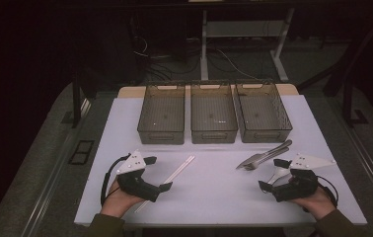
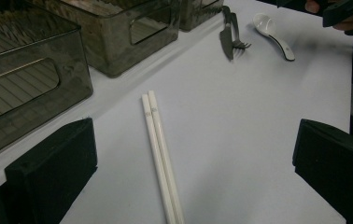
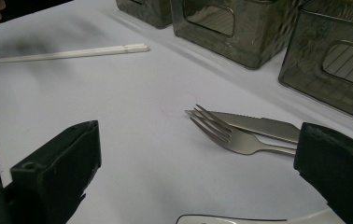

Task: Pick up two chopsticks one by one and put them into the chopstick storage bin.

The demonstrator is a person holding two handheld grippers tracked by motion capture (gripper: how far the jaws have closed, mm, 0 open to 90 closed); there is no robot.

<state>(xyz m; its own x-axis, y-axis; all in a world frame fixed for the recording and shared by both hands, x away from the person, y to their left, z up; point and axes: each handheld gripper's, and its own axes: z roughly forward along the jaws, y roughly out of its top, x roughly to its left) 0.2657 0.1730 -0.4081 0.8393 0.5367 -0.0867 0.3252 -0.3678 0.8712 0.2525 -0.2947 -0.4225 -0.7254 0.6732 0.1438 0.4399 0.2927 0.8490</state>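
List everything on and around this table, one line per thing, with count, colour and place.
bins: three, smoky translucent grey, in a row at the table's far side.
chopsticks: two, white, lying side by side in front of the left tongs.
fork: one, silver, near the right tongs, beside the knife.
knife: one, silver, next to the fork.
spoon: one, white, by the right tongs.
table cover: one, white, under everything.
cables: several, dark and light, on the floor beyond.
left tongs: black, open, empty.
right tongs: black, open, empty.
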